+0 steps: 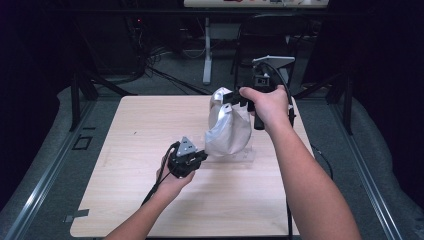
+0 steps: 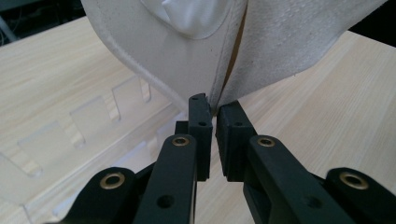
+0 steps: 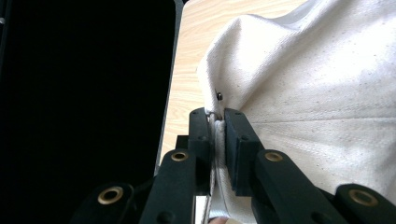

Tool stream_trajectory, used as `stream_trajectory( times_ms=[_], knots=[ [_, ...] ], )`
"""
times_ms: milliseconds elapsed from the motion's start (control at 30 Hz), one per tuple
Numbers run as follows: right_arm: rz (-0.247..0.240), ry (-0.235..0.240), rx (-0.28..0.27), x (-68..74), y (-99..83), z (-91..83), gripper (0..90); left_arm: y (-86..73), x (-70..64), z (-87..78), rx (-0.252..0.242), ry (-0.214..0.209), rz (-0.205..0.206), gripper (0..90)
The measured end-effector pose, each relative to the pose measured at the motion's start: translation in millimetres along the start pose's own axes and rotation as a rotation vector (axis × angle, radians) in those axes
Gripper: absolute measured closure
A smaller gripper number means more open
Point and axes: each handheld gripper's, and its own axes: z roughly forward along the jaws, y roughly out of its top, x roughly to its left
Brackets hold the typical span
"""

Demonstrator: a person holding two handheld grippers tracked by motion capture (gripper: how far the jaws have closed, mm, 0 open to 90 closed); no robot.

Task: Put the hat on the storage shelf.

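White cloth bag [image 1: 229, 129] with a fine woven texture; light wood-grain table [image 1: 150, 140]; black fingers [image 2: 201, 135] with brass-coloured rivets; clear plastic stand [image 2: 70, 135].

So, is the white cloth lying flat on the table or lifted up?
Lifted up. The right gripper pinches the top of the cloth and the left gripper its lower edge, so it hangs bunched above the table.
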Motion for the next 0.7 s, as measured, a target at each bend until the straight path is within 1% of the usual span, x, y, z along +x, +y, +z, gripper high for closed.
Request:
stream_trajectory(
  times_ms=[67, 100, 167, 200, 233, 267, 333, 400, 433, 467, 500, 533, 567, 633, 667, 700],
  knots=[
    [-0.004, 0.007, 0.002, -0.1, -0.7, 3.1, 82.2, -1.3, -2.1, -1.4, -0.001, 0.016, -0.001, 85.8],
    [-0.007, 0.006, 0.016, 0.9, -1.2, 5.3, 82.2, -1.6, -3.2, -1.8, 0.000, 0.023, -0.009, 85.8],
    [-0.008, 0.008, 0.016, 2.6, -1.9, 7.3, 82.2, -1.9, -5.7, -2.5, 0.001, 0.032, -0.030, 85.8],
    [-0.013, 0.007, 0.021, 3.1, -2.2, 7.8, 82.2, -2.1, -6.4, -2.0, 0.006, 0.034, -0.032, 85.8],
    [-0.013, 0.007, 0.021, 3.1, -2.2, 7.8, 82.2, -2.1, -6.4, -2.0, 0.006, 0.034, -0.032, 85.8],
    [-0.012, 0.004, 0.024, 3.1, -2.6, 9.0, 82.2, -2.8, -7.5, 0.6, 0.023, 0.033, -0.041, 85.7],
    [-0.009, -0.002, 0.027, 1.4, -2.7, 9.7, 82.2, -3.3, -7.9, 3.3, 0.036, 0.029, -0.058, 85.6],
    [-0.009, -0.006, 0.028, 0.4, -2.9, 10.4, 82.2, -3.2, -7.7, 3.8, 0.044, 0.025, -0.061, 85.5],
    [-0.014, -0.008, 0.028, -2.4, -3.1, 11.0, 82.2, -3.3, -7.7, 4.4, 0.048, 0.027, -0.061, 84.7],
    [-0.014, -0.008, 0.028, -2.4, -3.1, 11.0, 82.2, -3.5, -7.9, 4.2, 0.047, 0.031, -0.056, 84.7],
    [-0.009, -0.008, 0.030, -3.1, -3.1, 10.8, 82.2, -3.6, -7.8, 3.3, 0.045, 0.026, -0.054, 83.7],
    [-0.007, -0.007, 0.025, -3.9, -3.0, 10.8, 82.2, -3.7, -7.7, 2.4, 0.040, 0.016, -0.057, 80.2],
    [-0.005, -0.010, 0.030, -4.5, -2.6, 9.9, 82.2, -3.9, -8.0, 0.9, 0.031, 0.017, -0.056, 75.3],
    [-0.004, -0.009, 0.012, -6.5, -1.7, 8.3, 82.2, -3.4, -9.2, -1.4, 0.017, 0.022, -0.043, 64.1],
    [-0.004, -0.009, 0.012, -6.5, -1.7, 8.3, 82.2, -2.9, -9.9, -2.7, 0.005, 0.023, -0.036, 64.1],
    [0.000, -0.012, 0.011, -7.3, -1.4, 7.8, 82.2, -2.1, -10.9, -3.6, -0.002, 0.027, -0.024, 58.7]
  ],
)
